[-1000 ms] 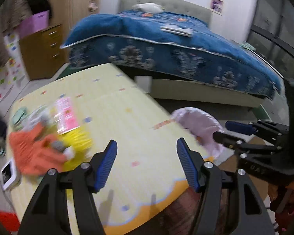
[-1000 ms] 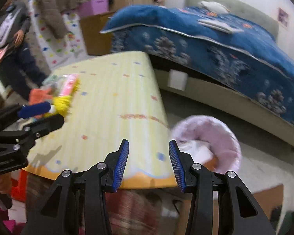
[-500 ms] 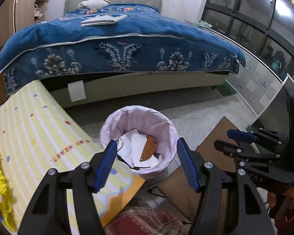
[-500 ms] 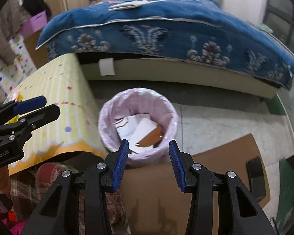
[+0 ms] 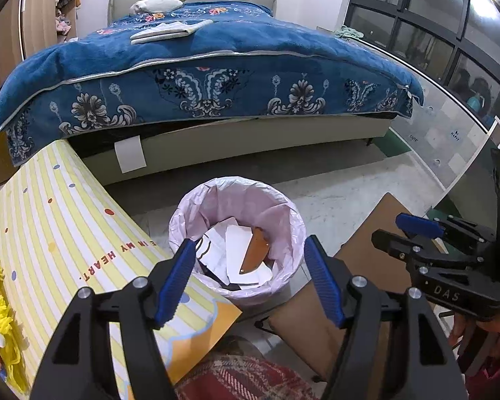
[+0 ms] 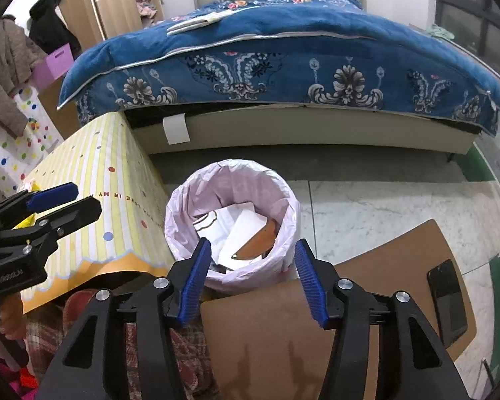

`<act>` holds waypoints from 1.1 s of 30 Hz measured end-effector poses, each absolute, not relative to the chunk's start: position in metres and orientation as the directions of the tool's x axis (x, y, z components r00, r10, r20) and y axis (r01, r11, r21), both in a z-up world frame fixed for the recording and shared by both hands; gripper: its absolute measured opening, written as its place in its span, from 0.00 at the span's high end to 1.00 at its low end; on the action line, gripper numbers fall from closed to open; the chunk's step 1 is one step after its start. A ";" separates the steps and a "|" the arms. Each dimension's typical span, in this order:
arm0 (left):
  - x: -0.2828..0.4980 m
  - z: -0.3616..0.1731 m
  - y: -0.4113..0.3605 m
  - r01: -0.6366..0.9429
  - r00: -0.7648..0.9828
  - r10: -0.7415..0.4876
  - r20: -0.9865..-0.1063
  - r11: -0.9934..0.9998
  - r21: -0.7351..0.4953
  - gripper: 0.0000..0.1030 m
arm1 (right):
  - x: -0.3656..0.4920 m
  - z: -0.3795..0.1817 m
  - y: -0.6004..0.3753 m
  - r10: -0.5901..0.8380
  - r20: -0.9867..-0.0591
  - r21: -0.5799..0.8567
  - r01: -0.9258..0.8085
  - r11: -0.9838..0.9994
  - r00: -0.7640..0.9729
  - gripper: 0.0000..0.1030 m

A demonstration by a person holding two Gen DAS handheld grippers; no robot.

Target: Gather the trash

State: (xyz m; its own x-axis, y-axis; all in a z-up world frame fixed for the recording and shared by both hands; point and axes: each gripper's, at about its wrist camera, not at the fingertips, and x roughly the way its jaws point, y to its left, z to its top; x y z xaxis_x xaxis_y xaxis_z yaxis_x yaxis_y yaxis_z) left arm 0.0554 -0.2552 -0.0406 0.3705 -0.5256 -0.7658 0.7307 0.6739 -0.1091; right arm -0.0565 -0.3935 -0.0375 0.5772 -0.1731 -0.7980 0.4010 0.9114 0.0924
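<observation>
A trash bin with a pink liner [image 5: 196, 206] [image 6: 180, 200] stands on the floor between the yellow striped table and the bed. It holds white papers [image 5: 236, 243] [image 6: 246, 223] and a brown piece [image 5: 255, 255] [image 6: 258, 241]. My left gripper [image 5: 248, 278] is open and empty, above the bin's near rim. My right gripper [image 6: 251, 278] is open and empty, also above the near rim. Each gripper shows in the other's view, the right one [image 5: 416, 230] and the left one [image 6: 60, 200].
The yellow striped table [image 5: 50, 233] is at the left, with yellow stuff [image 5: 0, 313] on its edge. A brown board [image 6: 283, 333] with a black phone [image 6: 446, 300] lies at the right. A blue-covered bed [image 5: 200, 76] stands behind the bin.
Both grippers swung from the table to the right and now point down at the bin. The right gripper's jaws stand wider apart than before.
</observation>
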 end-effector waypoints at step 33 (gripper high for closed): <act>0.055 -0.040 -0.215 0.645 0.434 -0.452 -0.779 0.760 -0.081 0.24 | -0.039 -0.047 -0.386 -0.117 -0.789 0.152 0.376 0.914 0.603 0.39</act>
State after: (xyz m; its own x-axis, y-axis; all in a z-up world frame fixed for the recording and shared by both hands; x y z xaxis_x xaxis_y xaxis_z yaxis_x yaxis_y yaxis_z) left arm 0.0547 -0.2147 -0.0399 0.4342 -0.4522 -0.7791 0.6452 0.7597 -0.0813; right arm -0.0387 -0.3856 -0.0471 0.6028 -0.1170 -0.7893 0.3762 0.9140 0.1518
